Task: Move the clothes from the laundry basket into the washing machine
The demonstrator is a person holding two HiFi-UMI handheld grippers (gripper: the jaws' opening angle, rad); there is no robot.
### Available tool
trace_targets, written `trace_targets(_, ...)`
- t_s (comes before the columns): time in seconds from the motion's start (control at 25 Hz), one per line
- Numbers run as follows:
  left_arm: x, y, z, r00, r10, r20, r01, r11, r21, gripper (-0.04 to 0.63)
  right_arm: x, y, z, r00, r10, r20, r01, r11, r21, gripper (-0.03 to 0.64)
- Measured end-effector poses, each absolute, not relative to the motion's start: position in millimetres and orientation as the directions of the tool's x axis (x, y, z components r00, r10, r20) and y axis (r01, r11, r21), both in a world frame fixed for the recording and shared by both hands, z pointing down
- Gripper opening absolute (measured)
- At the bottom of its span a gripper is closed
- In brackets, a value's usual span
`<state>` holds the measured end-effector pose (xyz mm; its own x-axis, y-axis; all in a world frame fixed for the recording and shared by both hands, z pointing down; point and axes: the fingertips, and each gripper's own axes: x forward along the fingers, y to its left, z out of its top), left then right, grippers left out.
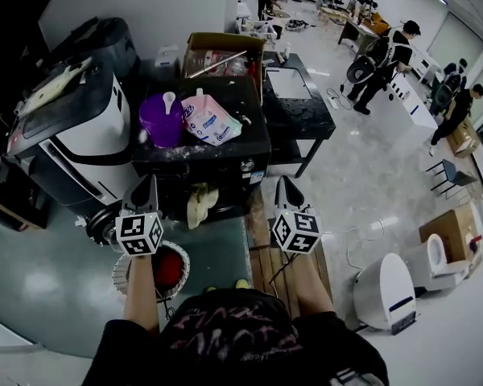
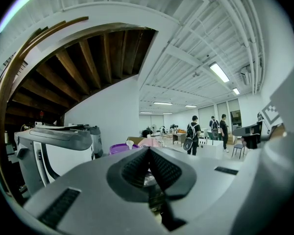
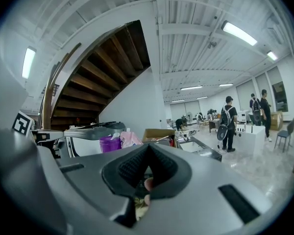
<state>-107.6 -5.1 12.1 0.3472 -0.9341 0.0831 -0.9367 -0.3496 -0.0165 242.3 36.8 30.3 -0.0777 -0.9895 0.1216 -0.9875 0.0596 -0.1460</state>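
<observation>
Jaws pressed together and empty on both my left gripper and right gripper, held level at centre frame. Laundry basket sits lower left with red clothes inside. Washing machine is ahead, a pale cloth hanging at its mouth. Pick-up step, I reckon: open, dip, grab red.

The left tongs and right tongs point forward side by side, roughly level, jaws pressed together.
</observation>
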Motion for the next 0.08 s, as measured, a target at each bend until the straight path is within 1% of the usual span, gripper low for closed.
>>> trace_targets(0.08,-106.2,-6.1,11.1,0.350,-0.934,0.080,-0.936,-0.352,-0.016,0.011,242.3,35.7,30.2,-0.077,-0.990,0.120,-0.988,0.059,-0.146,0.003)
